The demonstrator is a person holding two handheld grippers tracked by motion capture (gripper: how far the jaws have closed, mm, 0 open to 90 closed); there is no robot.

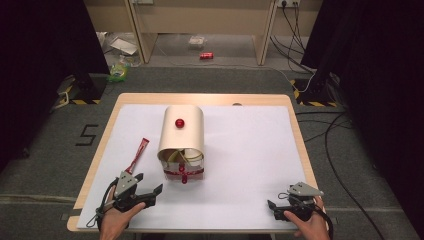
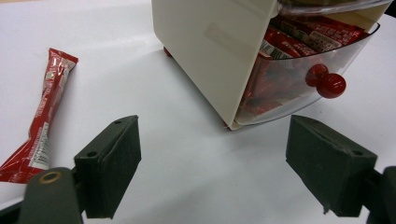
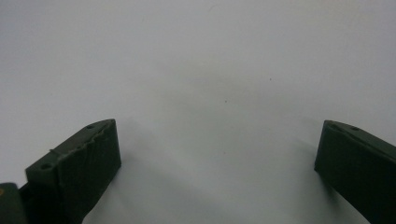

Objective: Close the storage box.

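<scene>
At the centre of the high view stands the cream dispenser box [image 1: 182, 134], its clear lower drawer [image 2: 299, 88] tipped out toward us and packed with red sachets [image 2: 280, 51]; a red knob [image 2: 330, 85] on the drawer front sits at the right of the left gripper view, the natural place to pull or push it. One loose red sachet [image 2: 44, 114] lies flat on the white table sheet [image 1: 240, 150] to the left of the box, well apart from it, so we judge the work to be either taking sachets out of the drawer or returning them. Our left gripper [image 1: 150, 195], at the lower left of the high view, has its jaws spread wide with nothing between them; it points toward the box's near corner, between sachet and drawer, which keeps either one within reach. Our right gripper [image 1: 276, 209] rests low at the lower right, jaws also wide apart and empty over bare sheet, seemingly parked clear of the box while the left hand does the work.
</scene>
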